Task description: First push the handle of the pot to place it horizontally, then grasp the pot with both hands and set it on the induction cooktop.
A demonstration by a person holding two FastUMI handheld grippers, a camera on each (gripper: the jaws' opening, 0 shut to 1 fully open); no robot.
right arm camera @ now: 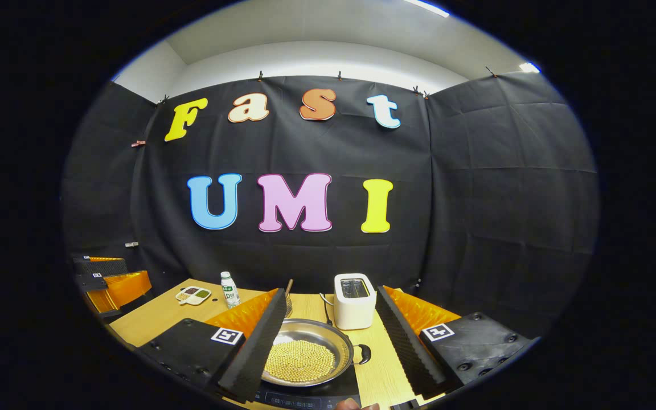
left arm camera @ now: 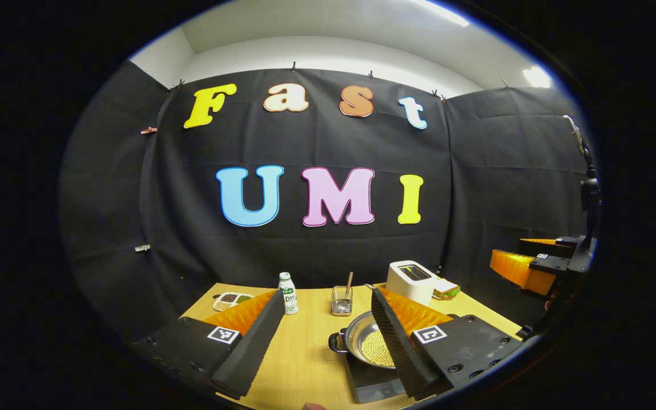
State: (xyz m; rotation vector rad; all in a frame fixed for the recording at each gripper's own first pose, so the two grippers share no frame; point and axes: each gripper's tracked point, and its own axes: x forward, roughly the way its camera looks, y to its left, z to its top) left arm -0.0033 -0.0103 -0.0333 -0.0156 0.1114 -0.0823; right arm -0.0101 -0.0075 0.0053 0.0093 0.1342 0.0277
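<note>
Here, the shallow steel pot of yellow beans point(right arm camera: 305, 350) sits on the black induction cooktop point(left arm camera: 376, 384), handles lying sideways within reach from either side. My left gripper point(left arm camera: 328, 341) and right gripper point(right arm camera: 336, 347) are spread wide and empty, raised above the wooden table point(left arm camera: 305, 353); placement, I judge, is complete.

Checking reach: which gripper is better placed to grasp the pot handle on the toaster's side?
Right: the pot's side handle lies between the fingers of the open right gripper, just before the toaster.
</note>
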